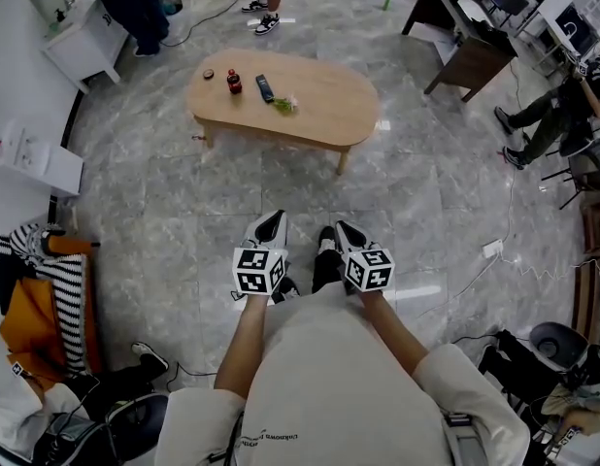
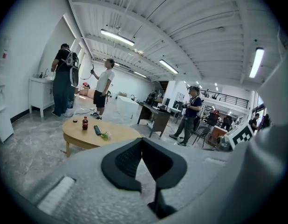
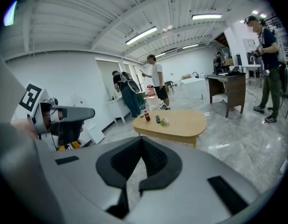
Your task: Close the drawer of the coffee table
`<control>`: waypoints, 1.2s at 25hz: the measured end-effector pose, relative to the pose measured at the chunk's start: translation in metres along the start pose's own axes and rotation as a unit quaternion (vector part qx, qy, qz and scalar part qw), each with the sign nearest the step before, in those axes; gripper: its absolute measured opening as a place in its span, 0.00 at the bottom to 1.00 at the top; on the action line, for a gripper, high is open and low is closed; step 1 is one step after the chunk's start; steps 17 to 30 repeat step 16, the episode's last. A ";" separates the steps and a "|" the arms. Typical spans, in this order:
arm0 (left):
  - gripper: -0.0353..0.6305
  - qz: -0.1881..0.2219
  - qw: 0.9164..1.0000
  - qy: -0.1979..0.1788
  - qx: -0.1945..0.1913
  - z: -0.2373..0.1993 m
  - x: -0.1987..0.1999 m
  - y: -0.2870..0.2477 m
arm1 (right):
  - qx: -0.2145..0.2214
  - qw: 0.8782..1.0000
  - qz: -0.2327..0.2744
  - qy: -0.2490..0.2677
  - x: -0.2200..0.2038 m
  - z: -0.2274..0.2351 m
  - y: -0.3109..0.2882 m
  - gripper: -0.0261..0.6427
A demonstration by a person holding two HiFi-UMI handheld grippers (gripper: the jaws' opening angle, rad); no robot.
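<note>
While the left gripper (image 1: 274,217) and the right gripper (image 1: 341,228) were held side by side at the lower centre of the head view, the fingers of each were seen pressed together, with nothing gripped. The oval wooden desk (image 1: 319,105) was set well apart at upper centre; its drawer could not be made out.

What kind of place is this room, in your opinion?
Probably an open lab or workshop office: work desks with monitors, cables across the stone floor, and an oval coffee table set up in the middle.
</note>
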State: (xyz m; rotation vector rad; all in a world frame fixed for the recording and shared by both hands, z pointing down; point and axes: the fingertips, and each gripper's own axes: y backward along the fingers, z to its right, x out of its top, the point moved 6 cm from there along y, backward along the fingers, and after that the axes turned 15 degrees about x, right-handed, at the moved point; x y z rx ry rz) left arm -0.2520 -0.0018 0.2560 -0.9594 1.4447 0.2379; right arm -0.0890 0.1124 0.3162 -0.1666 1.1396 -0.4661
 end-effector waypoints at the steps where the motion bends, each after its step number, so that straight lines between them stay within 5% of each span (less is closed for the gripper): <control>1: 0.07 0.000 1.000 -0.001 -0.001 0.000 0.000 0.000 | 0.000 1.000 0.000 -0.001 0.000 0.000 0.000 0.06; 30: 0.07 0.006 1.000 0.011 0.006 -0.015 -0.002 0.003 | -0.004 1.000 0.015 0.002 0.000 -0.006 0.003 0.06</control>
